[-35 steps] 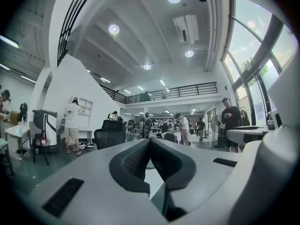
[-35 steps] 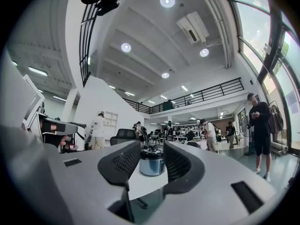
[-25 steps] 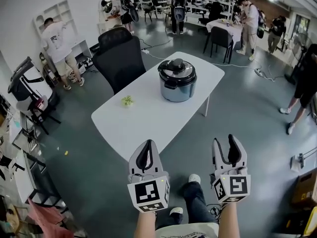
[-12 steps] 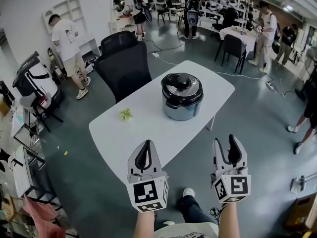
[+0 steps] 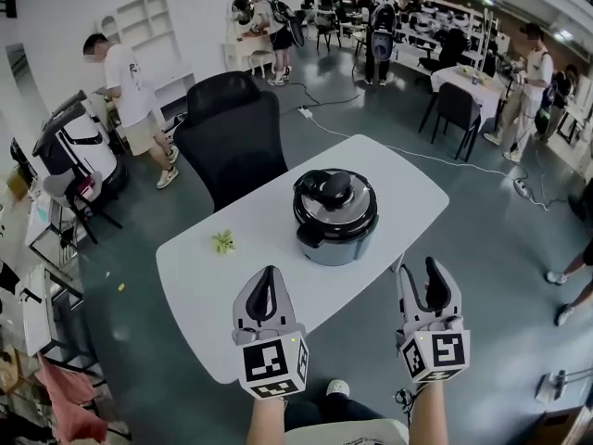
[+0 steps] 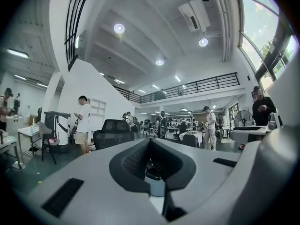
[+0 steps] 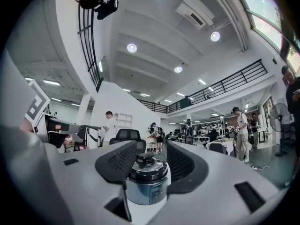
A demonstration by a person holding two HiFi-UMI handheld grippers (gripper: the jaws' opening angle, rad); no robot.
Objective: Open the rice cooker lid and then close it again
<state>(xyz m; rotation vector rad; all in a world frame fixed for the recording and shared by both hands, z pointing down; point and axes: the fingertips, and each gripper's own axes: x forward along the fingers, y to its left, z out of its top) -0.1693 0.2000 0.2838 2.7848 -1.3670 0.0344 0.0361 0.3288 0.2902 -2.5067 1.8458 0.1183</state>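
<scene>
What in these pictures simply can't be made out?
- Head view: the green thing on the table is too small to identify.
- Head view: the left gripper covers part of the table's near edge.
- Left gripper view: its jaws hide most of the rice cooker.
- Right gripper view: the rice cooker's front panel is too small to read.

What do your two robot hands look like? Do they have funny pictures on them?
Both are light grey plastic. The left claw and right claw each have two curved fingers lined with black ribbed pads. Behind each one sits a white cube printed with black square patterns, like a puzzle code.
</scene>
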